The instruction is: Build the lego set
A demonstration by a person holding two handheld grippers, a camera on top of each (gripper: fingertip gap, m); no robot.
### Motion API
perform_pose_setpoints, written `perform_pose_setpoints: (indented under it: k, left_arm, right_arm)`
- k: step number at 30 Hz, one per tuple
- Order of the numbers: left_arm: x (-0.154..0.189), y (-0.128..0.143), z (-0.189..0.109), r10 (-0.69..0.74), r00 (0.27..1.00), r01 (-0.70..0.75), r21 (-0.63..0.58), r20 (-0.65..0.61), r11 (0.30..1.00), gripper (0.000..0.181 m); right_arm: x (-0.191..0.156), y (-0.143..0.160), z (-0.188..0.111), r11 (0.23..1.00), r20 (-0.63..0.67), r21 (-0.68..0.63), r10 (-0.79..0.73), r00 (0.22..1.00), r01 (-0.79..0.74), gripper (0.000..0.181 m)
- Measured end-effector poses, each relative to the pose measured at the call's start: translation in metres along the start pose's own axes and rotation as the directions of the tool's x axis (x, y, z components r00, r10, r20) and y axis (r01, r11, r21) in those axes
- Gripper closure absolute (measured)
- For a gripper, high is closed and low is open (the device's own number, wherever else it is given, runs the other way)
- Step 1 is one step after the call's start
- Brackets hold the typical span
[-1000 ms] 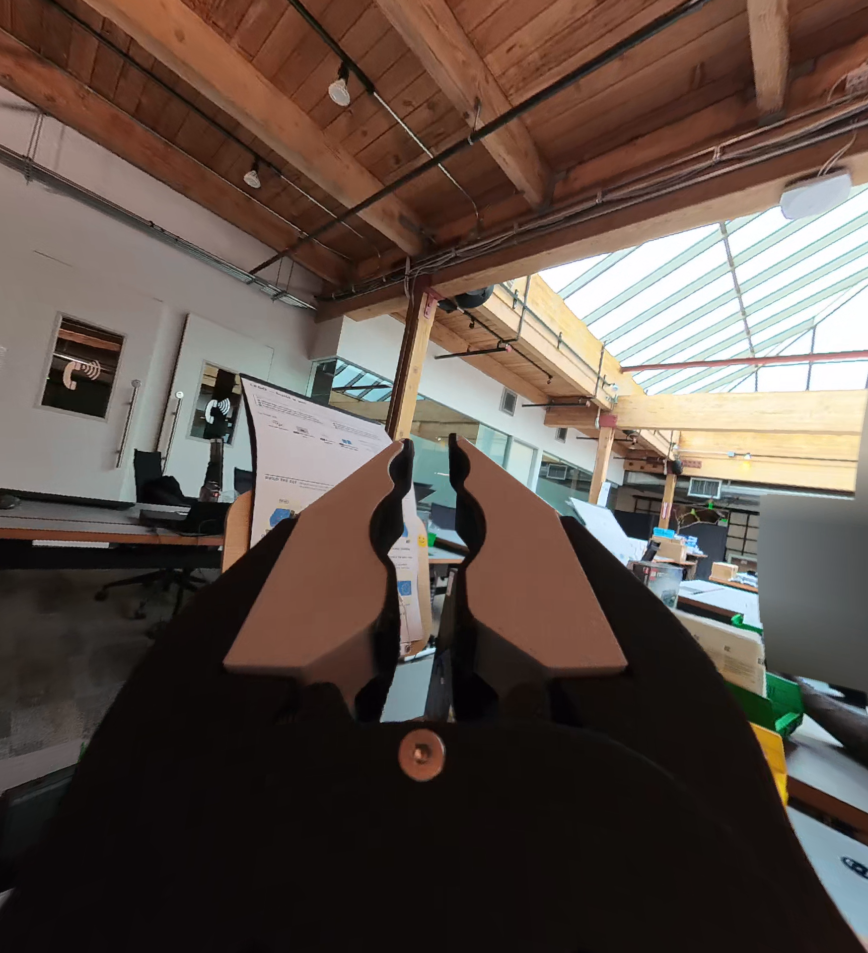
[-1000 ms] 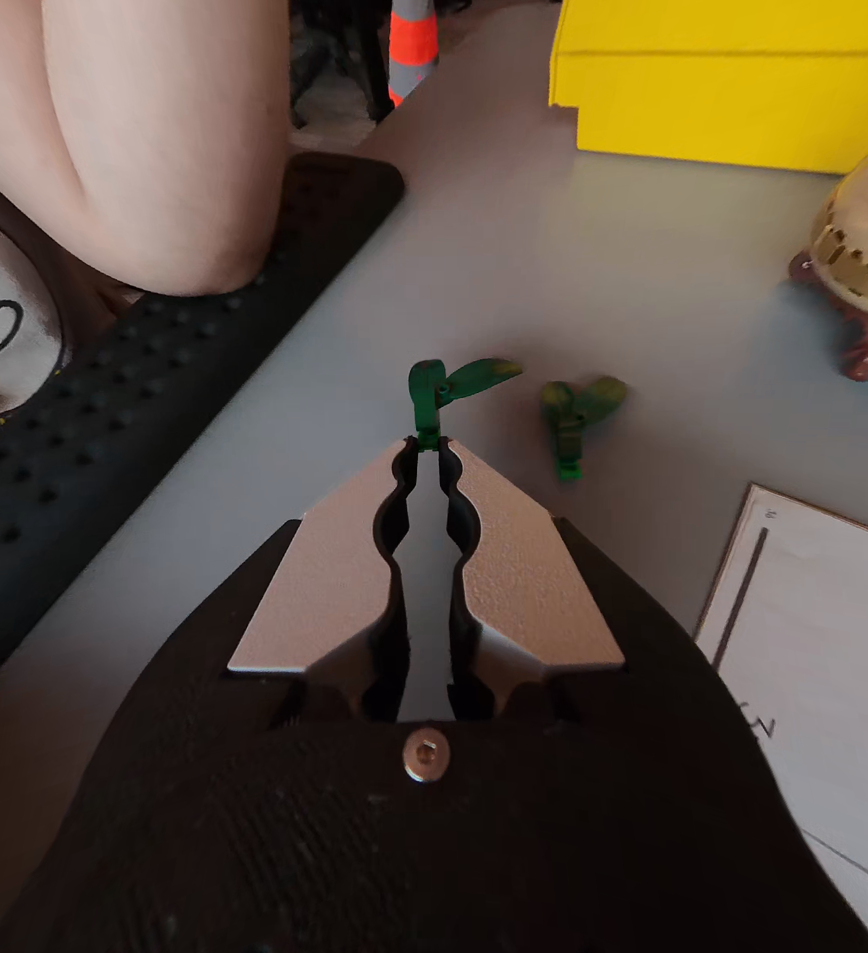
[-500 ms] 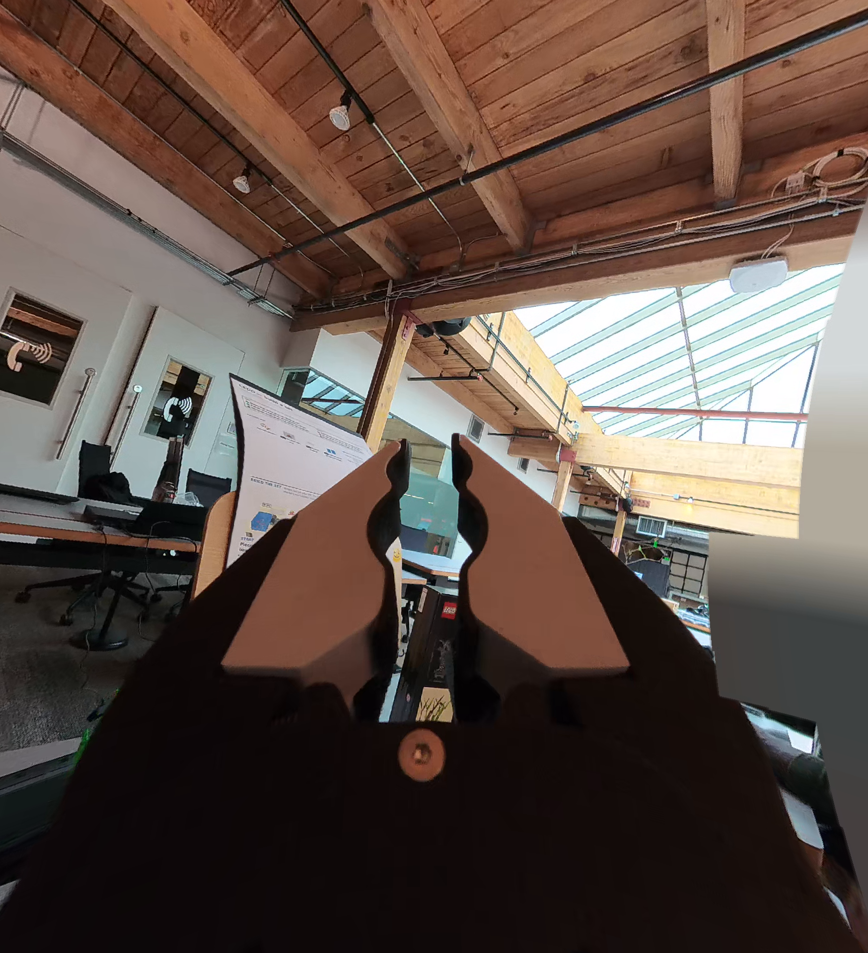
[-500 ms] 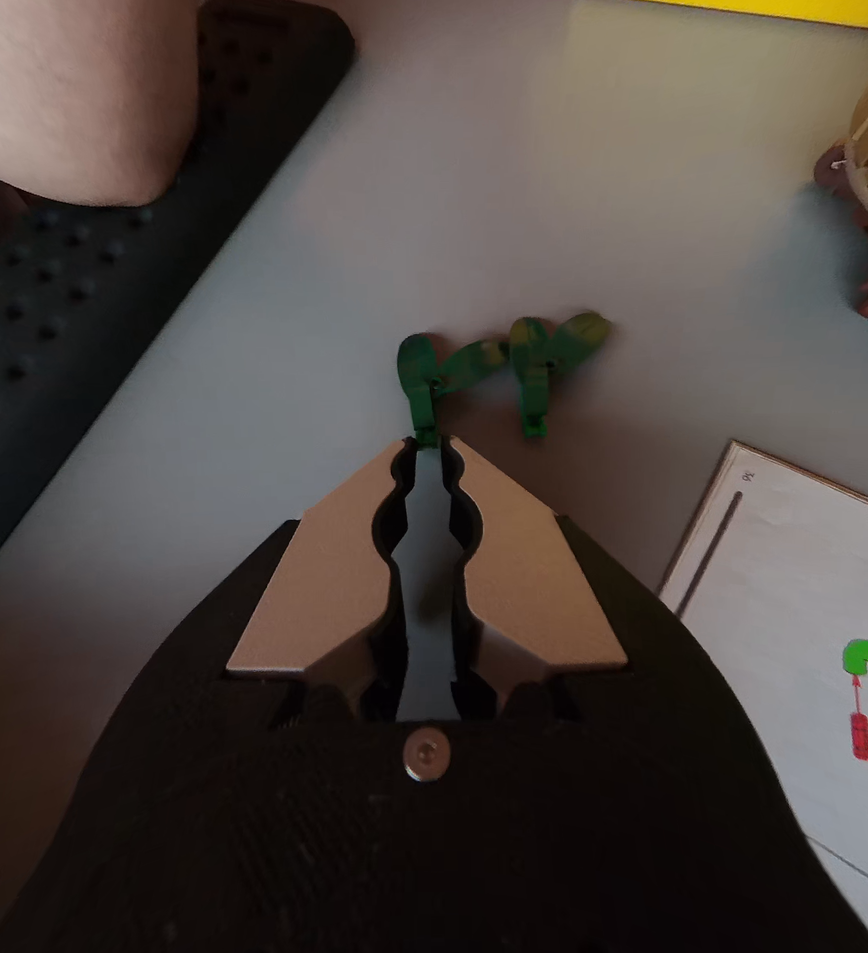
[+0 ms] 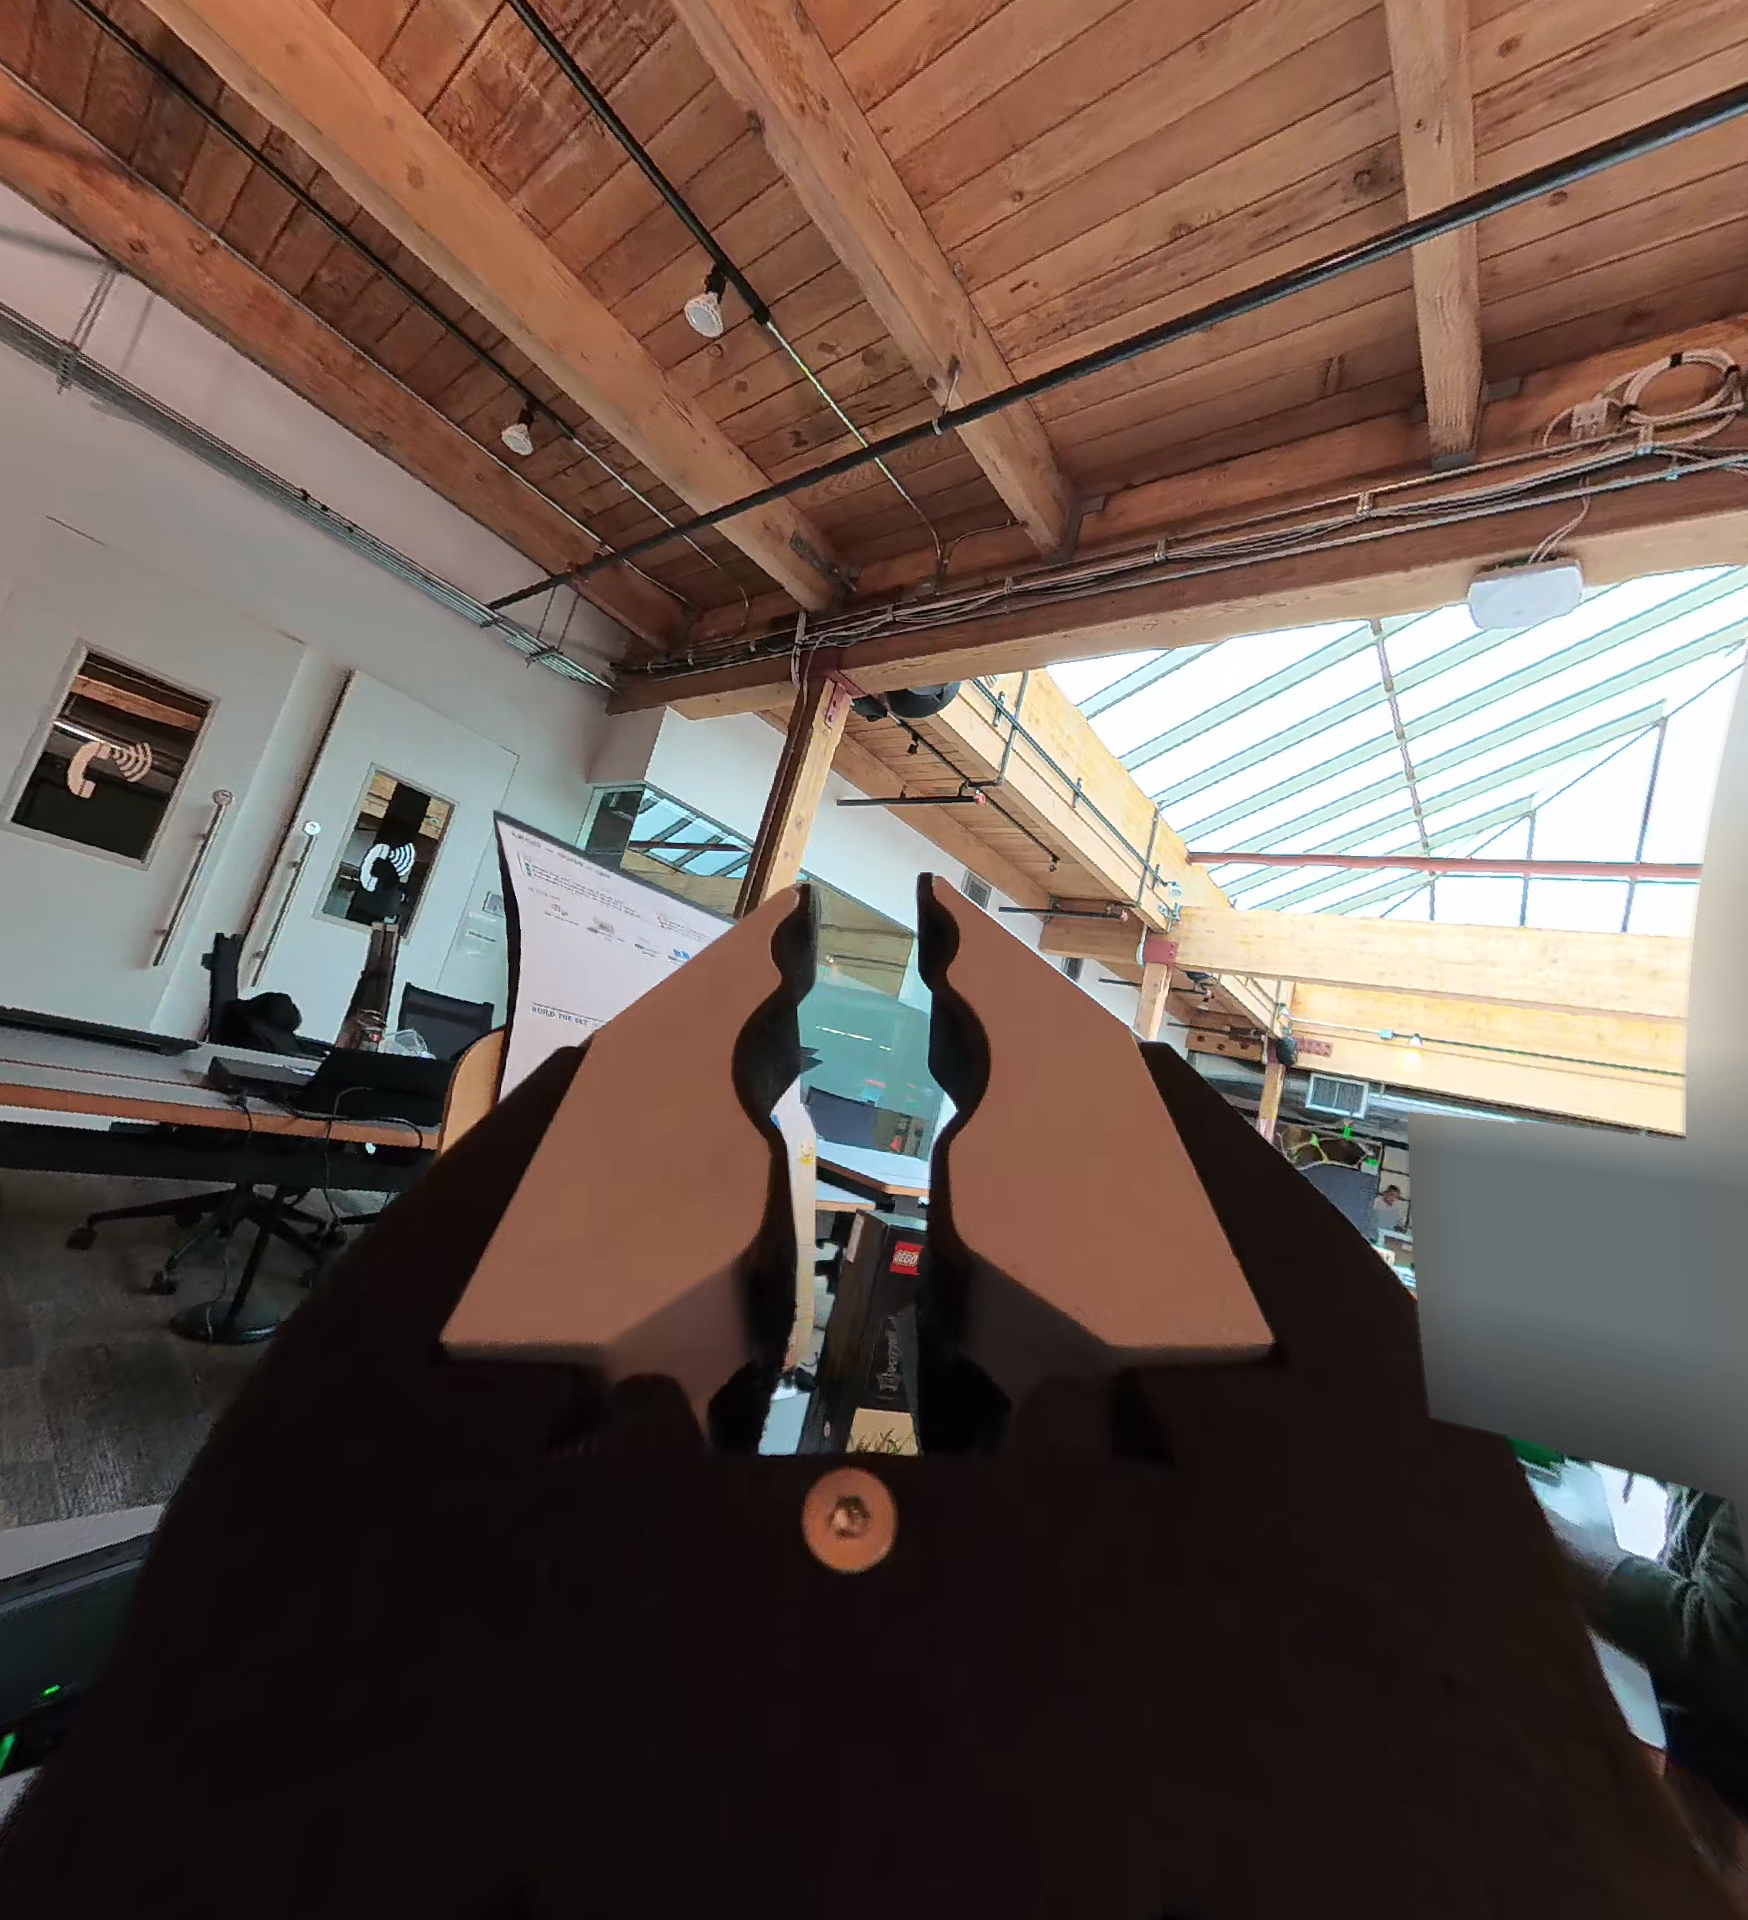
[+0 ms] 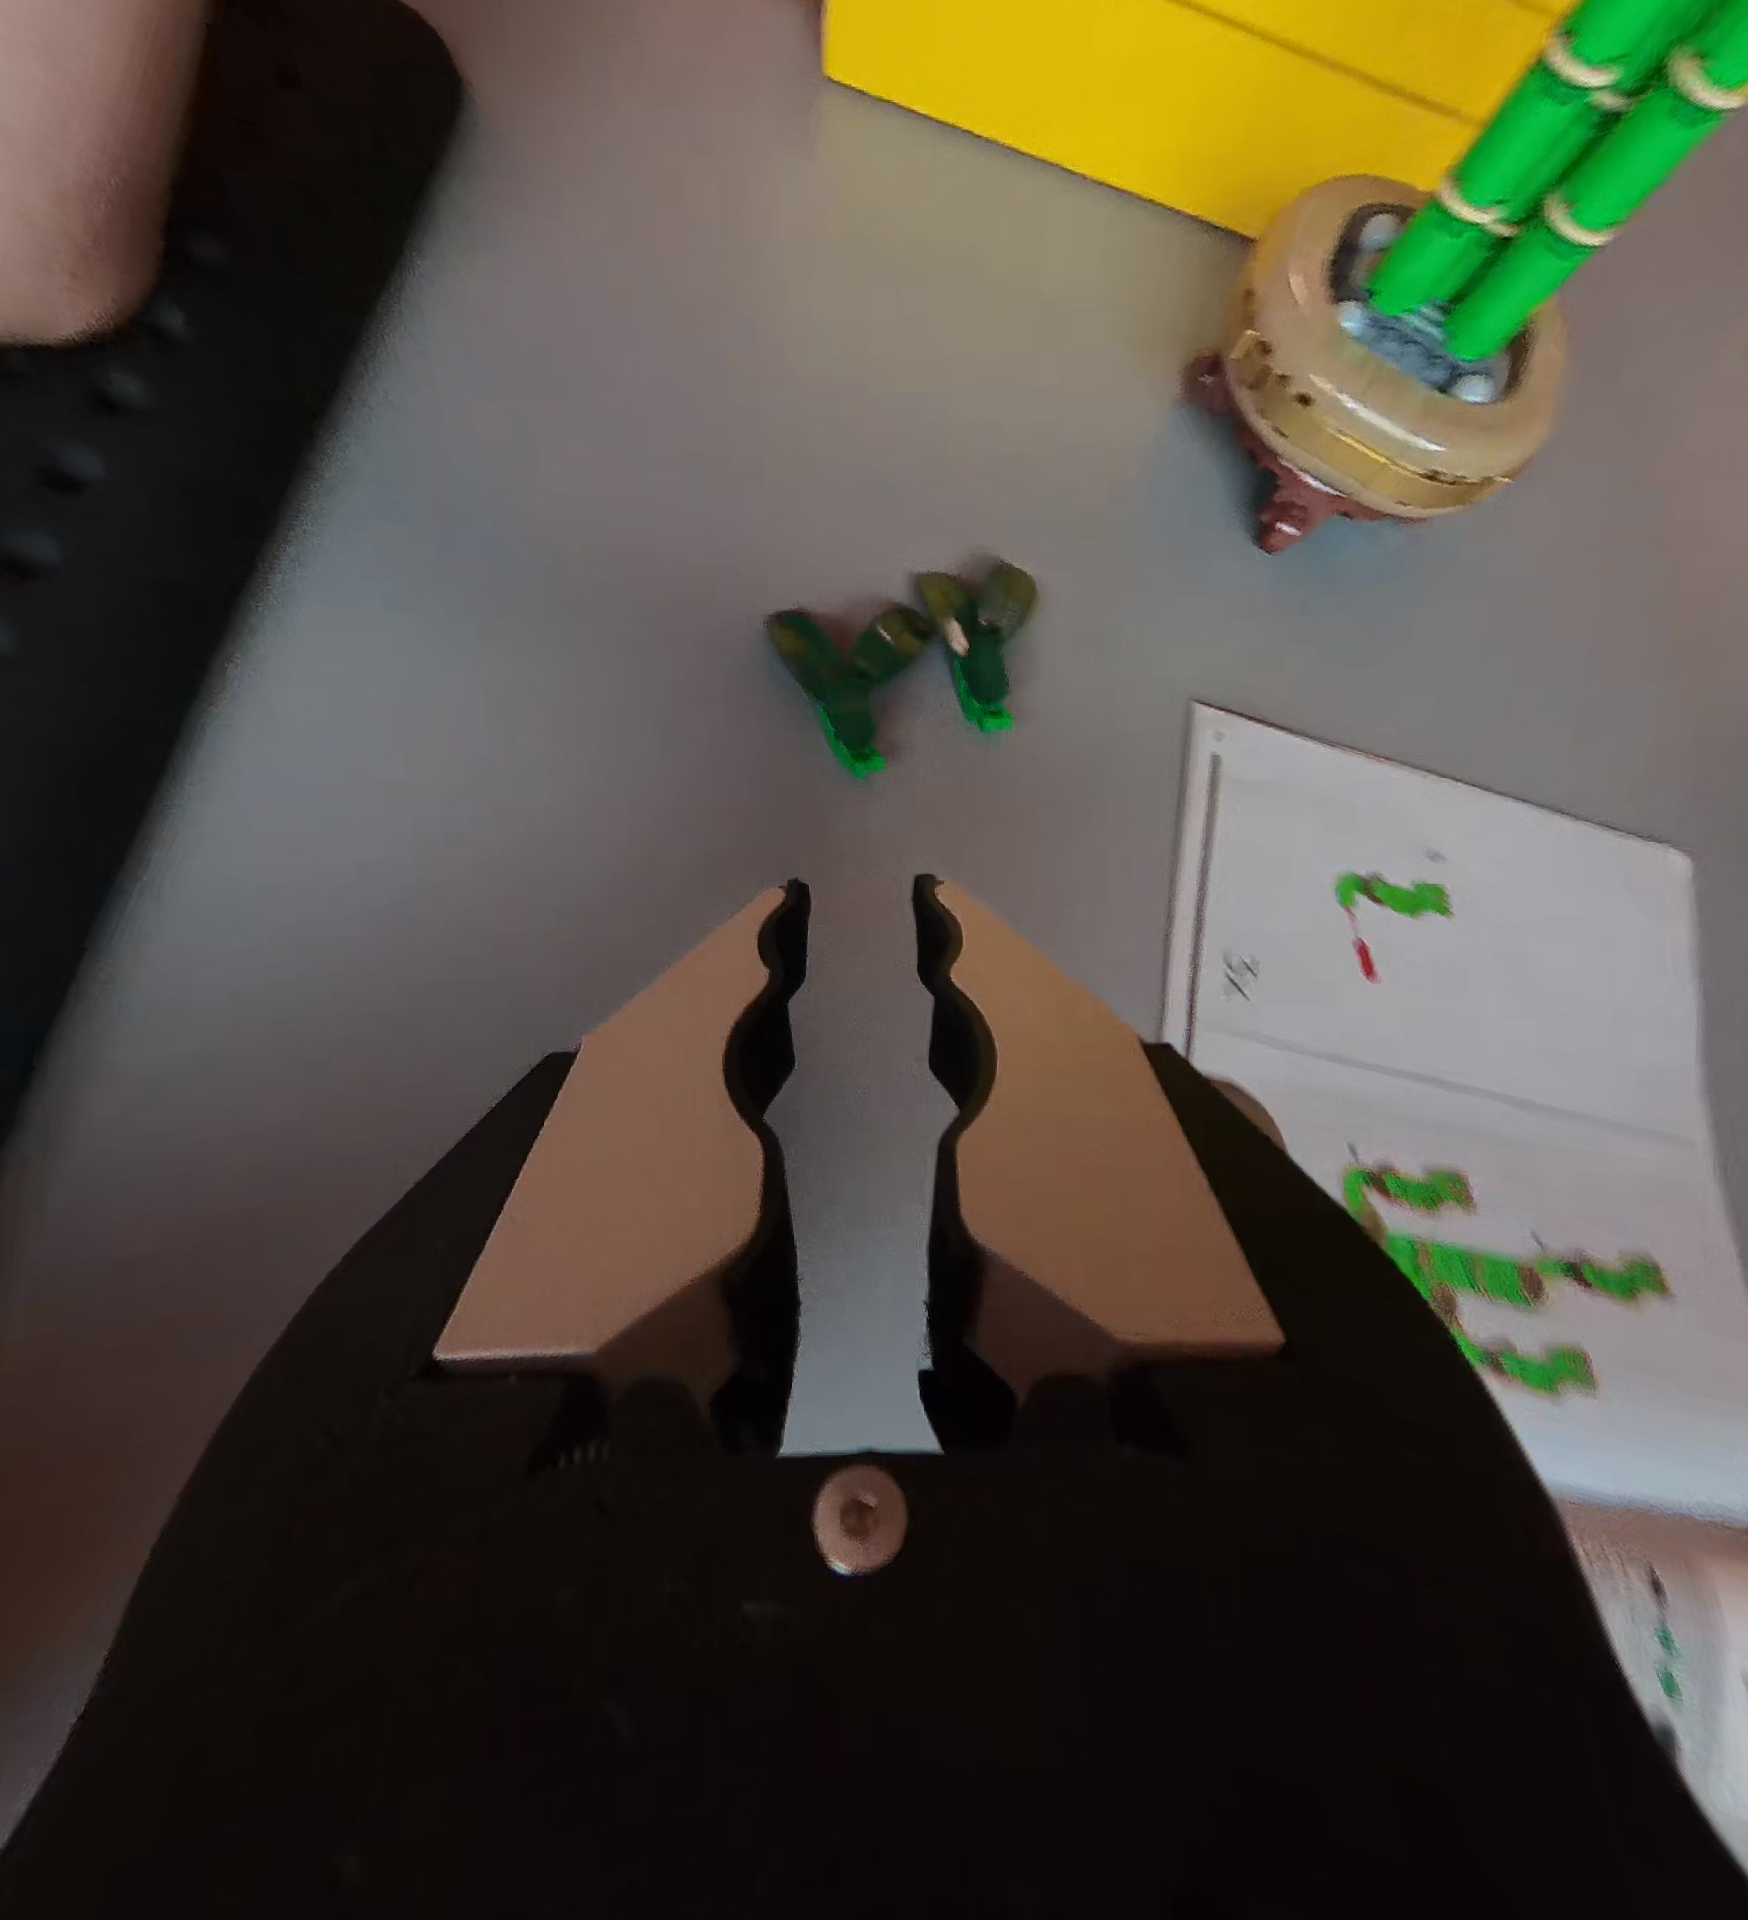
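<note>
Left wrist view: left gripper (image 5: 857,914) points up toward the timber-beamed ceiling (image 5: 849,260), its two tan fingers slightly parted, nothing between them. Right wrist view: right gripper (image 6: 854,883) hangs above the grey table (image 6: 589,416), fingers slightly apart and empty. Two dark green leaf-shaped lego pieces (image 6: 896,655) lie touching ahead of it. One round tan lego pot (image 6: 1389,395) holds two bright green bamboo stalks (image 6: 1535,177). One open instruction booklet (image 6: 1452,1039) lies right.

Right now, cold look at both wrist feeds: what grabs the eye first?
In the right wrist view, bright green bamboo stalks rise from a tan round pot at top right, before a yellow box. Two small leaf pieces lie on the grey table ahead of the open right gripper. The left gripper points at a wooden beamed ceiling.
</note>
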State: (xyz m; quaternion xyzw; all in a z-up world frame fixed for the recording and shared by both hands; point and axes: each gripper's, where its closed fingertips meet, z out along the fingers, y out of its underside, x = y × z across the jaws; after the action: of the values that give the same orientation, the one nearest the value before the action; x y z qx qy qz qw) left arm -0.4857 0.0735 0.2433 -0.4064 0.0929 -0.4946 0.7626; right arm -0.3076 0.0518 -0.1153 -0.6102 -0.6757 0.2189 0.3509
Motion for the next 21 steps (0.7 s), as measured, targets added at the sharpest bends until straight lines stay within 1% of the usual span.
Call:
perform_pose_setpoints:
  k: [2, 3, 5, 6, 7, 8, 9, 10, 11, 12, 13, 16, 18, 19, 21]
  left_arm:
    - [0.016, -0.003, -0.005, 0.013, 1.000, -0.013, -0.042, -0.003, 0.999, 0.163]
    - [0.025, -0.003, -0.008, 0.037, 0.999, -0.037, -0.084, 0.002, 0.996, 0.162]
    - [0.036, 0.001, -0.018, 0.144, 0.989, -0.132, -0.200, 0.045, 0.971, 0.159]
    - [0.033, 0.005, -0.026, 0.229, 0.970, -0.197, -0.279, 0.086, 0.940, 0.159]
    - [0.024, 0.010, -0.038, 0.327, 0.936, -0.256, -0.382, 0.134, 0.888, 0.159]
    - [0.010, 0.016, -0.054, 0.421, 0.889, -0.286, -0.500, 0.179, 0.818, 0.158]
    - [-0.006, 0.023, -0.076, 0.496, 0.840, -0.278, -0.610, 0.221, 0.742, 0.157]
    - [-0.022, 0.028, -0.100, 0.547, 0.796, -0.238, -0.697, 0.259, 0.676, 0.155]
    - [-0.038, 0.033, -0.126, 0.579, 0.760, -0.184, -0.756, 0.296, 0.629, 0.155]
    - [-0.052, 0.036, -0.151, 0.594, 0.731, -0.129, -0.787, 0.336, 0.604, 0.155]
    - [-0.065, 0.040, -0.174, 0.595, 0.709, -0.074, -0.799, 0.379, 0.597, 0.155]
    - [-0.099, 0.060, -0.236, 0.542, 0.680, 0.118, -0.803, 0.494, 0.585, 0.156]
    - [-0.120, 0.070, -0.261, 0.536, 0.665, 0.201, -0.817, 0.519, 0.541, 0.156]
    - [-0.131, 0.073, -0.267, 0.545, 0.665, 0.218, -0.830, 0.511, 0.513, 0.156]
    - [-0.151, 0.077, -0.269, 0.579, 0.672, 0.208, -0.868, 0.462, 0.451, 0.157]
  right_arm:
    - [0.005, 0.010, -0.022, 1.000, -0.133, 0.012, 0.015, 0.991, -0.013, 0.162]
    - [0.008, 0.014, -0.037, 0.998, -0.210, 0.048, 0.042, 0.977, -0.033, 0.162]
    - [0.007, 0.024, -0.067, 0.990, -0.326, 0.134, 0.086, 0.941, -0.044, 0.162]
    - [0.006, 0.033, -0.081, 0.987, -0.376, 0.155, 0.099, 0.921, -0.043, 0.163]
    - [0.006, 0.043, -0.093, 0.986, -0.424, 0.162, 0.110, 0.899, -0.045, 0.164]
    - [0.006, 0.051, -0.105, 0.985, -0.467, 0.167, 0.123, 0.875, -0.049, 0.165]
    - [0.007, 0.058, -0.115, 0.982, -0.497, 0.180, 0.142, 0.856, -0.058, 0.167]
    - [0.008, 0.062, -0.124, 0.976, -0.513, 0.203, 0.170, 0.841, -0.073, 0.168]
    - [0.009, 0.063, -0.130, 0.968, -0.519, 0.235, 0.203, 0.830, -0.090, 0.169]
    - [0.011, 0.063, -0.135, 0.958, -0.515, 0.265, 0.234, 0.825, -0.106, 0.169]
    - [0.013, 0.061, -0.139, 0.951, -0.513, 0.288, 0.255, 0.819, -0.116, 0.170]
    - [0.015, 0.054, -0.142, 0.942, -0.518, 0.321, 0.263, 0.814, -0.100, 0.172]
    - [0.014, 0.054, -0.141, 0.932, -0.498, 0.342, 0.287, 0.818, -0.119, 0.172]
    - [0.014, 0.055, -0.142, 0.928, -0.492, 0.350, 0.298, 0.818, -0.128, 0.172]
    - [0.015, 0.056, -0.143, 0.928, -0.497, 0.350, 0.302, 0.813, -0.130, 0.172]
